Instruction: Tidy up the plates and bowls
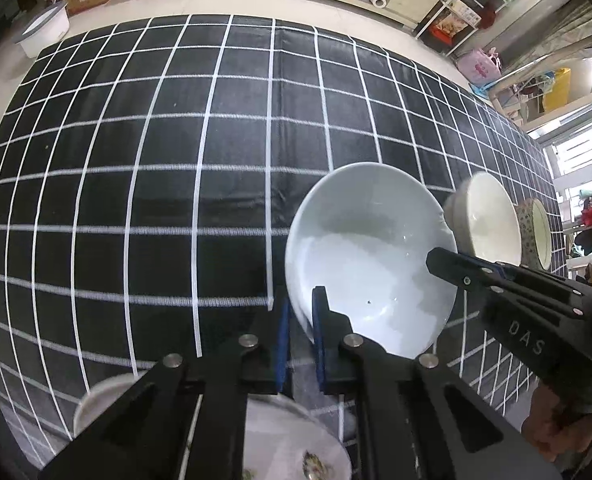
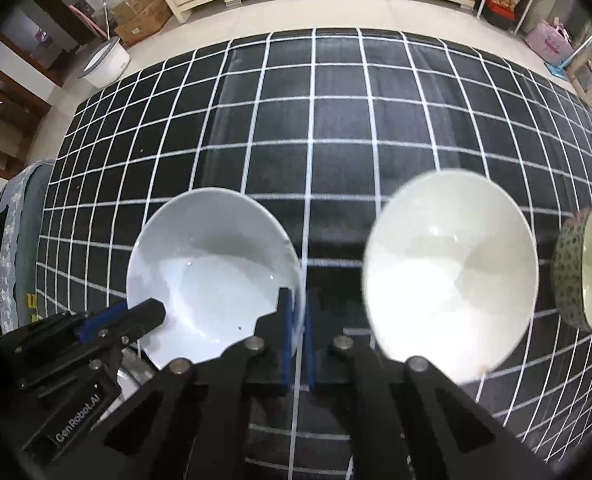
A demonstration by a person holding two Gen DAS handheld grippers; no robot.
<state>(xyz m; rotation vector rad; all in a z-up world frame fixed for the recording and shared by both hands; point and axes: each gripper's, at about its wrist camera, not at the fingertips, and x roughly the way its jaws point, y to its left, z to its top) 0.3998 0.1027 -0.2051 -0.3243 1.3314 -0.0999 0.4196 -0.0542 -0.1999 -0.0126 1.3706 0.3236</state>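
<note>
Between the two grippers, on the near part of the table, lies the white bowl, wide and shallow. It holds no food; only one tiny dark speck shows on its inner wall, low on the near side. The left gripper pinches the bowl's near-left rim, one blue pad inside and one outside, jaws pressed tight on the thin wall. The right gripper pinches the opposite, right rim in the same way, with its left finger inside the bowl and its right finger outside. So both pairs of jaws are closed on this one bowl, from two sides.

Just right of it stands a cream bowl, deeper, also with nothing in it; a small brownish mark shows on its near edge. In the left wrist view its rim is very close to the white bowl, and I cannot tell if they touch. Further right, apart from it, is a patterned bowl with a dotted outside and a pale inside, again with nothing inside as far as it shows.

Under the left gripper, at the near edge, a white plate is partly hidden; some small dark thing lies on it, too hidden to name. Left of it another white dish shows only its blurred rim.

All stand on a black tablecloth with white grid lines
</note>
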